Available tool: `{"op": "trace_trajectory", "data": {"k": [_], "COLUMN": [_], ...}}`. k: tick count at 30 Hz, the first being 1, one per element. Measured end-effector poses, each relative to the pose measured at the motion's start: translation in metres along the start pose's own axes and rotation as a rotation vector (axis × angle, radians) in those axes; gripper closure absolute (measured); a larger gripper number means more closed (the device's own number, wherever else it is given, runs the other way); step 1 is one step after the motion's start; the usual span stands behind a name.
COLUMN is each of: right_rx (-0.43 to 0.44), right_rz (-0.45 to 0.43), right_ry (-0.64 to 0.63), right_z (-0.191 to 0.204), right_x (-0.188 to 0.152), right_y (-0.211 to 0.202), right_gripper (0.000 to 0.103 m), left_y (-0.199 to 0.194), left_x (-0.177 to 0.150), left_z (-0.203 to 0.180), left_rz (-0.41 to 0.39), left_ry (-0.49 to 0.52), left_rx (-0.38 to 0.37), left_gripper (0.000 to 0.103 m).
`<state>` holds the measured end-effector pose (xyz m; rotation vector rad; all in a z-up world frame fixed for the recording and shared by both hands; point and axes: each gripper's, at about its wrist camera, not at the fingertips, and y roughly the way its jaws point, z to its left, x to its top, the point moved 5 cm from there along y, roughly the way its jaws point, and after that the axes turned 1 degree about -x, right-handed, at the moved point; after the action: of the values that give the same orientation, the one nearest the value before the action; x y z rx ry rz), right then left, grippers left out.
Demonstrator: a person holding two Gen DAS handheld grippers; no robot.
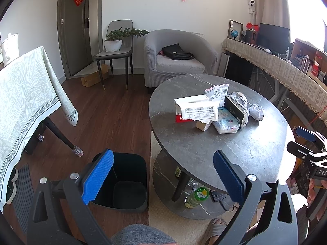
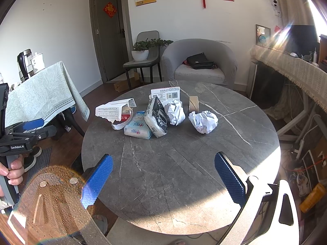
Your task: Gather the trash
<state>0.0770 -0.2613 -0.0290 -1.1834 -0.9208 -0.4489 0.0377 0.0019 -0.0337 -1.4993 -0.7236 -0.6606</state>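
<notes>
both the left claw (image 1: 163, 175) and right claw (image 2: 163, 177) gape wide and empty; crumpled paper (image 2: 203, 121) sits on the tabletop (image 2: 184, 173).

We see a round table (image 2: 204, 163) of grey stone, matt and veined white. At its twelve o'clock lie two balls of crumpled white paper (image 2: 203, 121), a glossy plastic tissue pack (image 2: 137, 127) and torn cardboard (image 2: 114, 112). The bin (image 1: 122, 181) looks like smooth black plastic; the floor (image 1: 110, 112) is dark wood.
</notes>
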Motion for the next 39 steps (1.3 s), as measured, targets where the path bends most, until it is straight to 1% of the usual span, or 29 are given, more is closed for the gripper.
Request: {"op": "trace_trajectory", "data": {"k": [39], "right_rx": [0.0], "right_rz": [-0.001], "right_ry": [0.004], "right_z": [-0.0011], "right_x": [0.0001], "right_y": [-0.0004], "right_gripper": [0.003], "left_y": [-0.0004], "left_x": [-0.0043], "left_z": [0.0029], "left_rz": [0.007], "left_ry": [-0.008], "left_rx": [0.004], "left_gripper": [0.004]}}
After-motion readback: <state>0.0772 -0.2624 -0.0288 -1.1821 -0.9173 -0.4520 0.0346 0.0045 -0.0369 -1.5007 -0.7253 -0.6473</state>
